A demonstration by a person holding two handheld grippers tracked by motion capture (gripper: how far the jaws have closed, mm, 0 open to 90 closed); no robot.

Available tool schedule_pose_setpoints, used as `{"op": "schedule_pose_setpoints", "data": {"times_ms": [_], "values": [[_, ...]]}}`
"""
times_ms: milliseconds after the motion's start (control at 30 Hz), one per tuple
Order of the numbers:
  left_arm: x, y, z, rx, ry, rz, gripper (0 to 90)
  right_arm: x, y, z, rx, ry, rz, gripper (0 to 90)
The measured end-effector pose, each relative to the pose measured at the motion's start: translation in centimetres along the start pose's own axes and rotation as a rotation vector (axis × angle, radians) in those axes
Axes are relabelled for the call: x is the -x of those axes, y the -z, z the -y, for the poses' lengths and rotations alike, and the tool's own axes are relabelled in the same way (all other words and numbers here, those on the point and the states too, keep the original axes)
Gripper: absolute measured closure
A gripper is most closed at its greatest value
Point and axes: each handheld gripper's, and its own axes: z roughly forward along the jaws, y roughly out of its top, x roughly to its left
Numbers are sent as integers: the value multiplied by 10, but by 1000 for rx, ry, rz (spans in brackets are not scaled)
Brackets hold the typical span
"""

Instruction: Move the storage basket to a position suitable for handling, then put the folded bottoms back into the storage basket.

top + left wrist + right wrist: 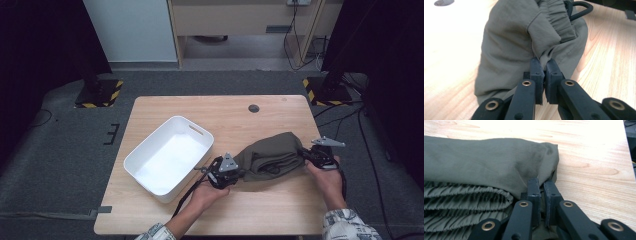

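A folded olive-green garment [272, 154] with an elastic waistband and a black drawstring lies on the wooden table [215, 112], right of centre. My left gripper [239, 175] is at its left end, jaws shut on a fold of the cloth [544, 56]. At the garment's right end my right gripper [305, 155] is also shut, pinching the fabric edge [541, 176]. The gathered waistband [461, 197] shows below the smooth cloth in the right gripper view. Both hands come in from the table's near edge.
A white rectangular bin [169, 156] with handle slots stands empty just left of the left gripper. A round cable hole [254, 108] sits near the table's far edge. Black stands with hazard-striped bases [97, 92] flank the table on the floor.
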Motion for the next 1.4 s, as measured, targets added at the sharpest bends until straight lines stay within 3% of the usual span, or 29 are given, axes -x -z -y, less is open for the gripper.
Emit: {"op": "schedule_pose_setpoints", "data": {"times_ms": [400,800,867,1000,1100,1233,1333,1367,1400], "values": [[-3,8,-14,22,-13,-11,860,2,8,-14,19,-1,-1,856],[14,-16,8,-71,-45,-8,844,7,-1,-1,-19,-18,8,856],[17,-16,9,-69,-40,-11,716,8,-2,2,-27,-10,16,855],[17,0,6,-11,-21,-14,491,11,-4,6,-39,-8,24,853],[12,11,3,15,-12,-27,466,14,-5,8,-38,-19,21,845],[2,7,1,14,-1,-65,442,14,-3,7,-22,-37,27,806],[-3,-4,4,-32,2,-97,417,15,0,6,-3,-55,41,732],[-6,-12,8,-80,-16,-124,394,17,1,4,12,-66,48,681],[-6,-12,8,-80,-16,-124,381,17,1,4,12,-66,48,681]]}}
